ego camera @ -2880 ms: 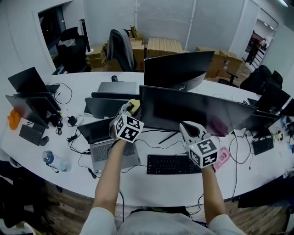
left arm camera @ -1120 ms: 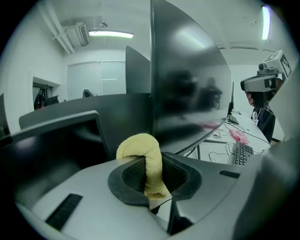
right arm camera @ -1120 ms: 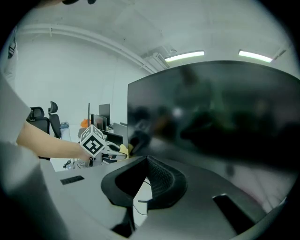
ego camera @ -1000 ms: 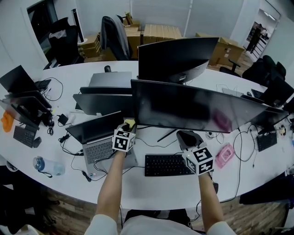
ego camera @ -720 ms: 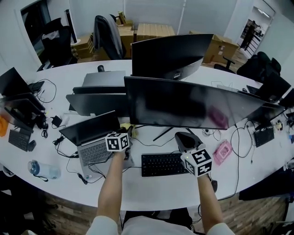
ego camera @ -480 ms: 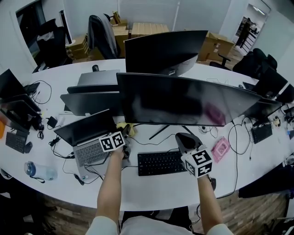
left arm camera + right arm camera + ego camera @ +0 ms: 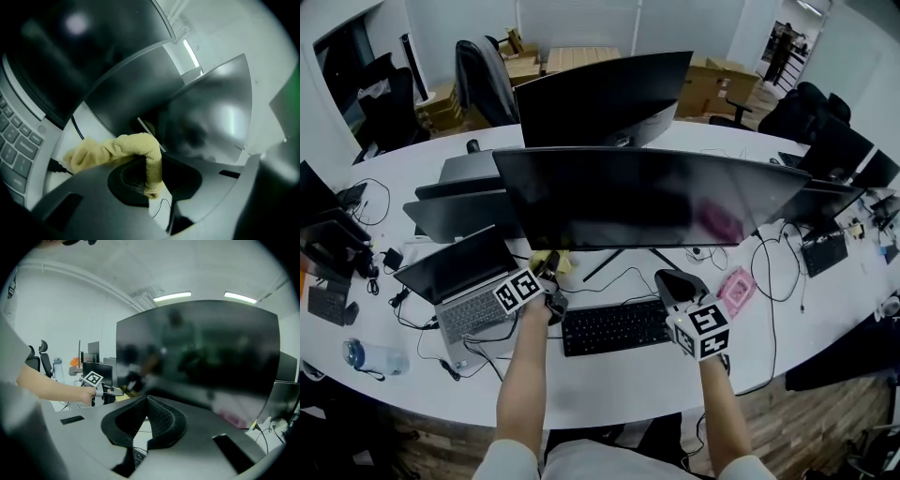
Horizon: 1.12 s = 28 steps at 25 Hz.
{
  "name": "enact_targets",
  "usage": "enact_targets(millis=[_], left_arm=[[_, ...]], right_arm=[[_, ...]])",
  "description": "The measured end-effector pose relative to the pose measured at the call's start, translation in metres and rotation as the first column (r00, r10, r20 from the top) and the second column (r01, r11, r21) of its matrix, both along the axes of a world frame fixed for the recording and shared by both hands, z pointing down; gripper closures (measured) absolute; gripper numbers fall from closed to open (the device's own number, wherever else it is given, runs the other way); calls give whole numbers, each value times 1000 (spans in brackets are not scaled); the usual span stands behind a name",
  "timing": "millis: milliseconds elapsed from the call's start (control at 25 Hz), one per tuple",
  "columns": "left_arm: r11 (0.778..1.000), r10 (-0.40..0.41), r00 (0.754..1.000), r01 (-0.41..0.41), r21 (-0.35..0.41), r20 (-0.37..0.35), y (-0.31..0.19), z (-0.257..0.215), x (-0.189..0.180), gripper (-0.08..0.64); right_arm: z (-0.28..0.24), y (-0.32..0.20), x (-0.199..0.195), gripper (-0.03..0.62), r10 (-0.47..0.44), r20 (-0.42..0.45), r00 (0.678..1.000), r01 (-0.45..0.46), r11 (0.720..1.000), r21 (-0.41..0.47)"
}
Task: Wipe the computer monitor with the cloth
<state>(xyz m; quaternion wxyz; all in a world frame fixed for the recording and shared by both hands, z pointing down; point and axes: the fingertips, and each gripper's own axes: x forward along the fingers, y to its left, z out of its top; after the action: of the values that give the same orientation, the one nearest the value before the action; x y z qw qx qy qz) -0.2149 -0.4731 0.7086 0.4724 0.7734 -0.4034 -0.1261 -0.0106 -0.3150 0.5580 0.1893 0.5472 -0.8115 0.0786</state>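
Note:
The wide curved monitor stands dark at the middle of the white desk. My left gripper is low by the monitor's lower left corner, beside the laptop, shut on a yellow cloth. In the left gripper view the cloth hangs folded over the jaws, its end pinched at my left gripper, with the monitor beyond. My right gripper hovers over the keyboard's right end, shut and holding nothing. The right gripper view shows my right gripper facing the monitor.
A black keyboard lies in front of the monitor stand. An open laptop sits left, with cables around it. A pink object lies right, a water bottle far left. More monitors stand behind and at the sides.
My left gripper has come down from the monitor's left edge to the desk beside the laptop, still holding the cloth. The right gripper has stayed over the keyboard.

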Motion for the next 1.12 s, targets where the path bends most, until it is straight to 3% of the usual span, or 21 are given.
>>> enact_targets(millis=[320, 1120], left_arm=[[1000, 6, 1000, -6, -26, -18, 8, -1, 44, 492], [996, 46, 998, -49, -74, -32, 33, -3, 167, 492]], right_arm=[[-3, 12, 56, 566, 53, 17, 998, -53, 999, 4], [-8, 26, 176, 566, 80, 28, 996, -80, 996, -26]])
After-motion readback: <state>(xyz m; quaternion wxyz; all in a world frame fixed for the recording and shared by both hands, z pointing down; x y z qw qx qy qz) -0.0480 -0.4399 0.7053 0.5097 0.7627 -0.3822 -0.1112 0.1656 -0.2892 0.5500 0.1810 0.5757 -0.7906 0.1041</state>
